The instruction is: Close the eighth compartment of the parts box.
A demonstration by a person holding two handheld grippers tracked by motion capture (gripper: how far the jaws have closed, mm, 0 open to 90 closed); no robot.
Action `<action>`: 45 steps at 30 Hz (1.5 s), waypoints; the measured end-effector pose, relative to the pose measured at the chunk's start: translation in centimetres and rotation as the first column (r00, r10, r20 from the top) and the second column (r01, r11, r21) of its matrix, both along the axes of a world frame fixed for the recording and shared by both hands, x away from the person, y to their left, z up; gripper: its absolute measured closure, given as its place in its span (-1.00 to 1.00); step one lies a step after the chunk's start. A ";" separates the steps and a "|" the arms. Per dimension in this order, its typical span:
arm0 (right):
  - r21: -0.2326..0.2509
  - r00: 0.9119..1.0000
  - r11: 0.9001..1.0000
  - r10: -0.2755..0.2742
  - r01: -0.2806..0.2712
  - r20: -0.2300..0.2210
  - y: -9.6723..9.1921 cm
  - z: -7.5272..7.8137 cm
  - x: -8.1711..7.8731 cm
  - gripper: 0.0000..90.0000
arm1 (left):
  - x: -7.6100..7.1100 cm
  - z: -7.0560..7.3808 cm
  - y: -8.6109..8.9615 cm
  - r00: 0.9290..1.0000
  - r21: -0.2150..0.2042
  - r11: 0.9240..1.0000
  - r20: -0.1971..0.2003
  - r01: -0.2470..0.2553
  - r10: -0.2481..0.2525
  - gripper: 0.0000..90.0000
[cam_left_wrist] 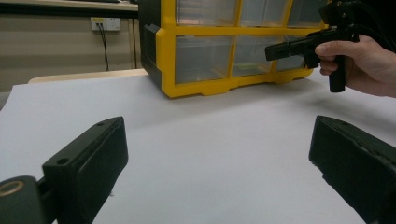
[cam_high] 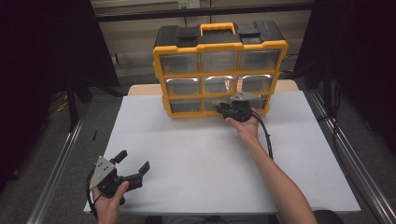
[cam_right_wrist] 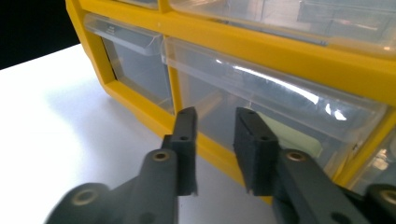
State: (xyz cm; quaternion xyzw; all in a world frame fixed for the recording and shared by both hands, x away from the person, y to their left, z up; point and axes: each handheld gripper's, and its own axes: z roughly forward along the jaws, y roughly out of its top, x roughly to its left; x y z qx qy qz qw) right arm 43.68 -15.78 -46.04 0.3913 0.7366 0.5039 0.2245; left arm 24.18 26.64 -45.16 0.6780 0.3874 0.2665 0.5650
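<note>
Drawers of clear plastic filled the yellow cabinet [cam_high: 219,70], which stood at the far edge of the white bench [cam_high: 201,158]. The right gripper [cam_high: 223,109] sat at the bottom row, in front of the middle drawer [cam_right_wrist: 261,107]. Its fingers [cam_right_wrist: 186,140] were parted by a narrow gap with nothing between them, their tips just short of the drawer front; whether they touched it could not be told. The left gripper [cam_high: 135,161] rested near the front left corner of the bench, well apart from the cabinet, its fingers [cam_left_wrist: 88,158] spread wide and holding nothing.

The right gripper view showed the drawer's clear lip and a pale green shape inside, blurred through the plastic. The left gripper view showed the right hand [cam_left_wrist: 369,65] gripping its handle, the gripper level and pointing at the bottom row. The high view showed the black top and yellow carry handle [cam_high: 217,28].
</note>
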 end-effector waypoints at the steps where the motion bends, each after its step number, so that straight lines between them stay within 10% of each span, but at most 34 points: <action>1: 0.001 1.000 1.000 0.006 -0.006 -0.002 0.0 0.0 -0.1 0.48 | 0.0 0.0 0.0 1.000 -0.002 1.000 0.001 -0.005 0.005 -0.90; 19: 0.025 0.998 0.999 -0.045 0.046 -0.046 -0.8 0.7 -1.7 -0.80 | 0.1 -0.2 -0.1 1.000 -0.021 1.000 -0.008 -0.014 0.014 -0.90; 45: 0.113 0.988 0.983 -0.148 0.144 0.031 -4.5 1.7 -6.2 -0.96 | 0.2 -0.3 0.0 1.000 -0.016 1.000 -0.014 -0.025 0.025 -0.89</action>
